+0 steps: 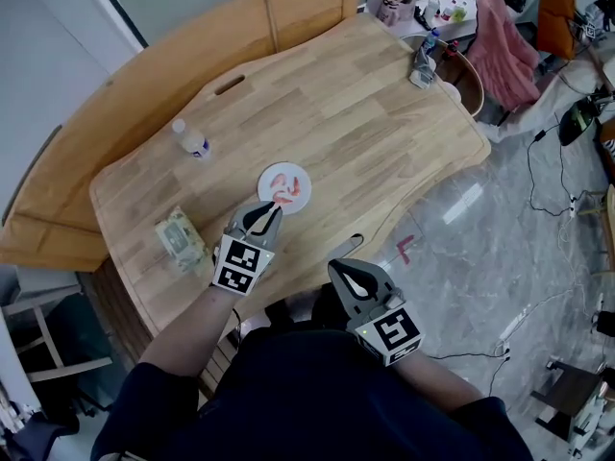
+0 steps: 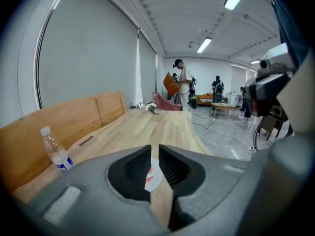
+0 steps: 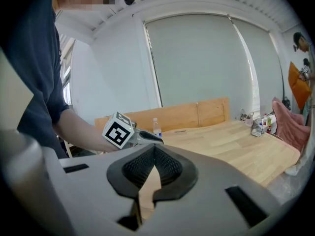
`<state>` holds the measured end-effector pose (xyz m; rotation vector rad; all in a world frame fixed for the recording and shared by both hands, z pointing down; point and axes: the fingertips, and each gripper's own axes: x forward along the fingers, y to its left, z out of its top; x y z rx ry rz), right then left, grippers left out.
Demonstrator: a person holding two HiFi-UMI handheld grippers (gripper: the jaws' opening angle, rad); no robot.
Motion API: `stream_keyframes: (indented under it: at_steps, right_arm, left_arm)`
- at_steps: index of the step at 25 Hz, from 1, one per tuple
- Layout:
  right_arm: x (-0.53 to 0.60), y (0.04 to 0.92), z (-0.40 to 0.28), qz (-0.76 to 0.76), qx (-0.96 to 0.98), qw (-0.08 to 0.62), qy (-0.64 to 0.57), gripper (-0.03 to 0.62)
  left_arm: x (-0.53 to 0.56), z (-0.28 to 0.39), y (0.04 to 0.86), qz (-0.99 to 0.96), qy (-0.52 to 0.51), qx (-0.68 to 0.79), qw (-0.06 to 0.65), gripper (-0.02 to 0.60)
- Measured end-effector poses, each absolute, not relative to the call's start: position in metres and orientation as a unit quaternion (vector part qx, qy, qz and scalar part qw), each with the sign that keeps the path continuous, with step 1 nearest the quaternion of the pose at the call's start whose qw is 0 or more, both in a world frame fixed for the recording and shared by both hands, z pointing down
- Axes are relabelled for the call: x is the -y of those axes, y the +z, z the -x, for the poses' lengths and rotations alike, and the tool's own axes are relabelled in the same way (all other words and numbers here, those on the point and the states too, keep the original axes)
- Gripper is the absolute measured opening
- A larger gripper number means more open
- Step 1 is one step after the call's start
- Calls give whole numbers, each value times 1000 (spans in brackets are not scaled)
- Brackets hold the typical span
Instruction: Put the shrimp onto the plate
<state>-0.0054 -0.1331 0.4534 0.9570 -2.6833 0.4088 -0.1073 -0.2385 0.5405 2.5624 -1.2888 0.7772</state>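
Observation:
A small white plate [image 1: 268, 177] lies on the wooden table [image 1: 365, 113], with orange-red shrimp [image 1: 292, 189] lying on it. My left gripper [image 1: 274, 207] hovers at the plate's near edge, its jaws a narrow slit apart with nothing between them. In the left gripper view [image 2: 154, 149] the plate [image 2: 157, 179] and a bit of shrimp [image 2: 149, 173] show through that slit. My right gripper [image 1: 344, 269] hangs off the table's near edge, jaws closed tip to tip and empty [image 3: 154, 149]. The right gripper view also catches the left gripper's marker cube [image 3: 118, 131].
A water bottle [image 1: 192, 140] stands left of the plate and shows too in the left gripper view [image 2: 56, 154]. A green-white packet [image 1: 181, 238] lies near the table's left front corner. Clutter [image 1: 423, 60] sits at the far end. People [image 2: 184, 85] stand far off.

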Motion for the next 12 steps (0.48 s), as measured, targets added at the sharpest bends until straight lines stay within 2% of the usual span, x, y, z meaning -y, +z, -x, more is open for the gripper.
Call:
stream_keyframes:
  at_steps: [12]
  right_arm:
    - [117,428,43,-311,937,116,111,10]
  left_arm:
    - [156,108,451,-888,185,417,61,16]
